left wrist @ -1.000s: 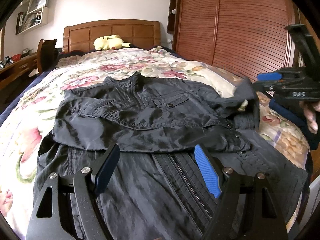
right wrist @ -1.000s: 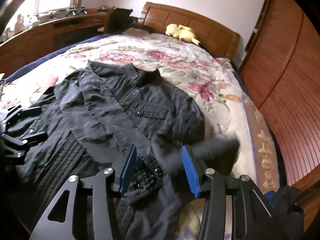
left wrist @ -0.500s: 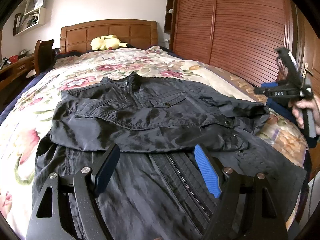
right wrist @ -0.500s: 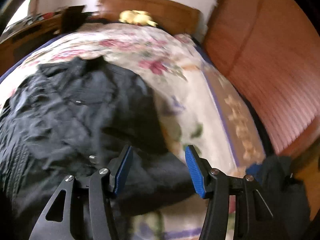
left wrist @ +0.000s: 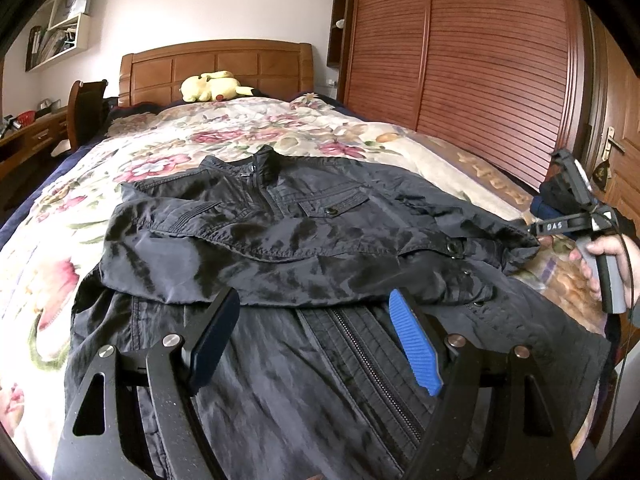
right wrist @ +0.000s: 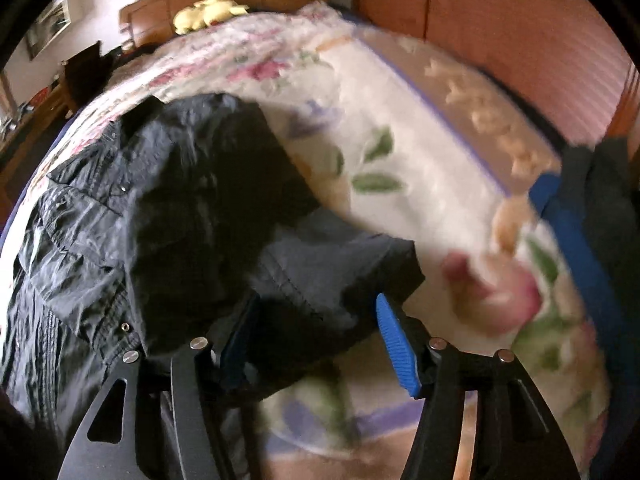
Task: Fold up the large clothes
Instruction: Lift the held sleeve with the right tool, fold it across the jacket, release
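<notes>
Only one marking readable: white characters, seemingly "DAS", though possibly digits, printed on the black body of the right gripper (left wrist: 538,236), seen at the right edge of the left wrist view. Nothing legible on the jacket (left wrist: 304,240), bedspread (left wrist: 224,128), shelf books (left wrist: 56,40) or wardrobe (left wrist: 480,60); right wrist view too blurred for lettering.

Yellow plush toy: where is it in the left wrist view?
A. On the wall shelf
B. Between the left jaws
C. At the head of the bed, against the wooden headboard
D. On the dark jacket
C. The yellow plush toy lies at the far end of the bed, right below the wooden headboard, well beyond the dark jacket spread on the flowered bedspread.
</notes>
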### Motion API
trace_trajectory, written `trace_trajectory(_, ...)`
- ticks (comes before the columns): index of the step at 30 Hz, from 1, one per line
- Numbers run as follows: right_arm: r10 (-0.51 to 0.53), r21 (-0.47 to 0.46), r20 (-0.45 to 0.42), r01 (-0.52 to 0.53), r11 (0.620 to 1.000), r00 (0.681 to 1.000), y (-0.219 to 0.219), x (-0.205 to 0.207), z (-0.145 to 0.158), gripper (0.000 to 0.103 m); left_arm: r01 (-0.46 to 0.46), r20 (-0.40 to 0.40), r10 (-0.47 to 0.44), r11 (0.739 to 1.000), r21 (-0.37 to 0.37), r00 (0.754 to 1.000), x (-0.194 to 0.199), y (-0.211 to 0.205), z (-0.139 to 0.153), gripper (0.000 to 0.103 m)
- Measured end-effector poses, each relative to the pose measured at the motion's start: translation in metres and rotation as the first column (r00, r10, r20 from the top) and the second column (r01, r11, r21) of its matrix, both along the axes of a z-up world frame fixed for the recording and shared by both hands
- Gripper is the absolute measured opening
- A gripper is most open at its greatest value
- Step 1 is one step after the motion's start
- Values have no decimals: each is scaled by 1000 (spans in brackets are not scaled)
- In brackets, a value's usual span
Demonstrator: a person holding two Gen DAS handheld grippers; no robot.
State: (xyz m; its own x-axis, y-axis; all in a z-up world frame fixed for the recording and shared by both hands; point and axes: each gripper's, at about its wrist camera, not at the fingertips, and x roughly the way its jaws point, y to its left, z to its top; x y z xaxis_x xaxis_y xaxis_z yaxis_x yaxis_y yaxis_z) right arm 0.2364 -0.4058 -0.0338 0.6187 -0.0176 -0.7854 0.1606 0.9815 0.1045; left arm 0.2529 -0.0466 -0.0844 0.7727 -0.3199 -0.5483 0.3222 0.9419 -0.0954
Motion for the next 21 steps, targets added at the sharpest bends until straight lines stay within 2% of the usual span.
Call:
trace_trajectory(3, -5, 52, -75, 9, 999, 997, -5, 9, -20, 64, 1, 3, -1, 1000, 3, 1000, 0, 0, 0, 78)
trace_trajectory(6, -3, 93, -62, 8, 996, 998, -12, 9, -24, 64, 3, 14, -4, 1000, 12, 1000, -2, 0, 3, 78)
trace_trajectory(7, -3, 113, -61, 10, 994, 998, -14, 9, -24, 60, 5, 17, -5, 1000, 11, 1000, -4, 1, 4, 78)
trace_trajectory(8, 4, 129, -60, 3, 992, 998, -16, 9, -24, 48, 6, 20, -6, 1000, 10, 1000, -4, 2, 5, 78)
trace_trajectory(9, 15, 133, -63, -7, 991, 998, -19, 13, -27, 41, 7, 22, -7, 1000, 8, 1000, -5, 4, 6, 78)
trace_trajectory(10, 24, 117, -68, -16, 993, 997, -19, 13, -26, 23, 7, 23, -7, 1000, 8, 1000, -6, 4, 7, 78)
trace_trajectory(11, 34, 105, -68, -27, 994, 997, -18, 10, -27, 12, 6, 25, -6, 1000, 7, 1000, -7, 5, 8, 78)
trace_trajectory(12, 51, 102, -61, -44, 994, 997, -17, 9, -25, 10, 6, 28, -6, 1000, 5, 1000, -7, 7, 8, 78)
trace_trajectory(15, 67, 24, 0, -67, 997, 998, -5, 6, -5, 7, -1, 37, 1, 1000, -3, 999, -11, 15, 12, 78)
trace_trajectory(18, 84, -60, 105, -78, 995, 991, 11, 1, 31, 6, -10, 44, 10, 1000, -7, 999, -14, 22, 13, 78)
trace_trajectory(21, 140, -163, 194, -109, 981, 971, 41, -1, 72, 5, -23, 52, 23, 1000, -12, 998, -18, 33, 15, 78)
